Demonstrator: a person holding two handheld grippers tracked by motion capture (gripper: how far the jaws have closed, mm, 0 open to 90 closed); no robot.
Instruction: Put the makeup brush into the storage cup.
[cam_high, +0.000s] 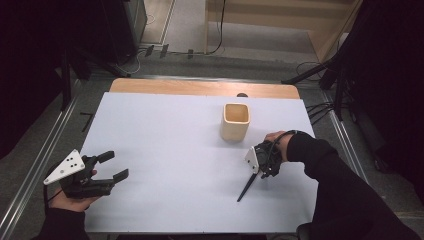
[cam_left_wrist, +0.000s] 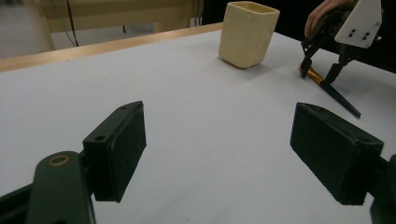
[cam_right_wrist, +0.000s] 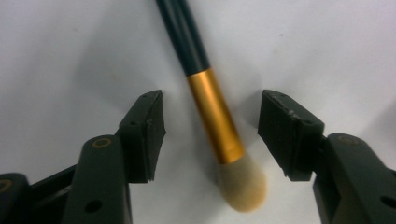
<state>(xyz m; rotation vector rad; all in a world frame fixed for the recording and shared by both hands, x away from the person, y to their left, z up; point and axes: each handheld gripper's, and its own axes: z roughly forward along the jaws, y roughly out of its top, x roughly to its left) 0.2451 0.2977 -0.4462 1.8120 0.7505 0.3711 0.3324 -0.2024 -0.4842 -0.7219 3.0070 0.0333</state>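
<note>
Both grippers are black. The left gripper (cam_high: 111, 166) carries a grey three-cornered plate (cam_high: 64, 167) on top, with several small dark holes in it. The right gripper (cam_left_wrist: 320, 73) has the same kind of plate, and a black cable runs from it over the hand. Near each jaw base sits a round brass-coloured ring. The person wears black long sleeves (cam_high: 334, 181).

Bright, even overhead light on the white table (cam_high: 165, 150) — surroundings dim; soft shadow beside the cup (cam_high: 235, 121), brush tip (cam_right_wrist: 243, 184) slightly blurred.
</note>
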